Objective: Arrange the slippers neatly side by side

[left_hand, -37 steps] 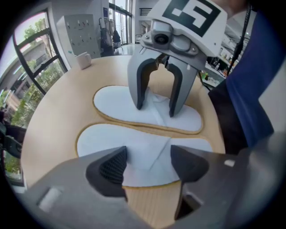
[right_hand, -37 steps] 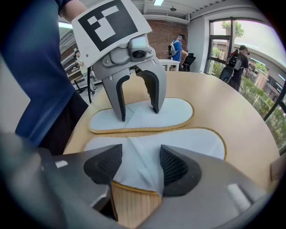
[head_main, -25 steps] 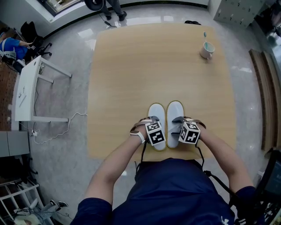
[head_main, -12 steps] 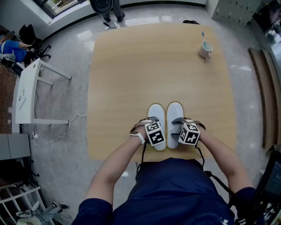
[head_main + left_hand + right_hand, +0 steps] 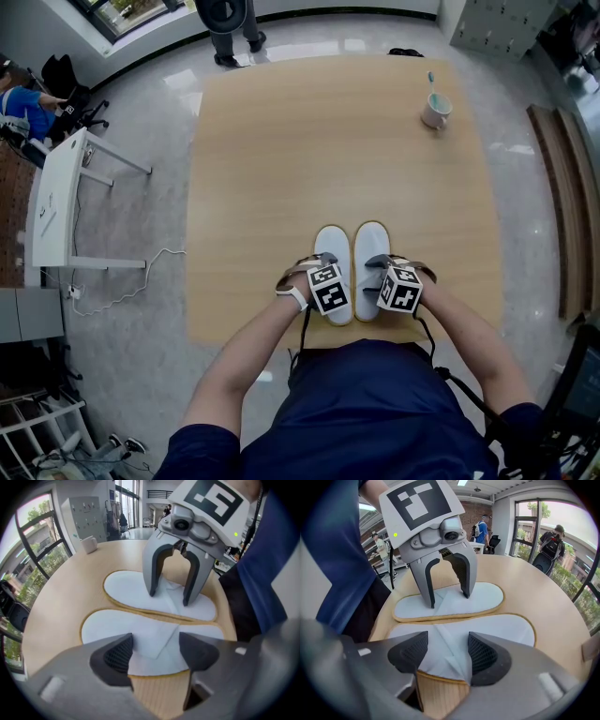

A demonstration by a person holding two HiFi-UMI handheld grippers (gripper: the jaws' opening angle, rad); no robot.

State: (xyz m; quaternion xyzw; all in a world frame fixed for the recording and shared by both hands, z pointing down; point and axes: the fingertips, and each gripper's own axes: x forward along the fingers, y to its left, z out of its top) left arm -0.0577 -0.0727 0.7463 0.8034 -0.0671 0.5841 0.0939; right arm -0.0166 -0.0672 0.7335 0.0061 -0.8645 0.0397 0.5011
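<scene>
Nearest, at the near edge of the bench (image 5: 309, 141): left tool (image 5: 152, 653), jaws apart, set astride the folded strap of the left slipper (image 5: 334, 251) and not closed on it. Beside it, right tool (image 5: 447, 656), jaws likewise apart, with the raised strap fold of the right slipper (image 5: 372, 246) between them; whether a pad touches the fabric cannot be told. Both slippers are white with tan edging and lie flat on the pale wooden bench, toes pointing away from the person. They are parallel, inner edges touching or nearly so, heels close to the near edge and roughly level. Far right corner of the bench, well apart from the slippers: white mug (image 5: 435, 111), upright, holding a toothbrush (image 5: 431, 80). On the floor to the left: white desk (image 5: 52, 197).
</scene>
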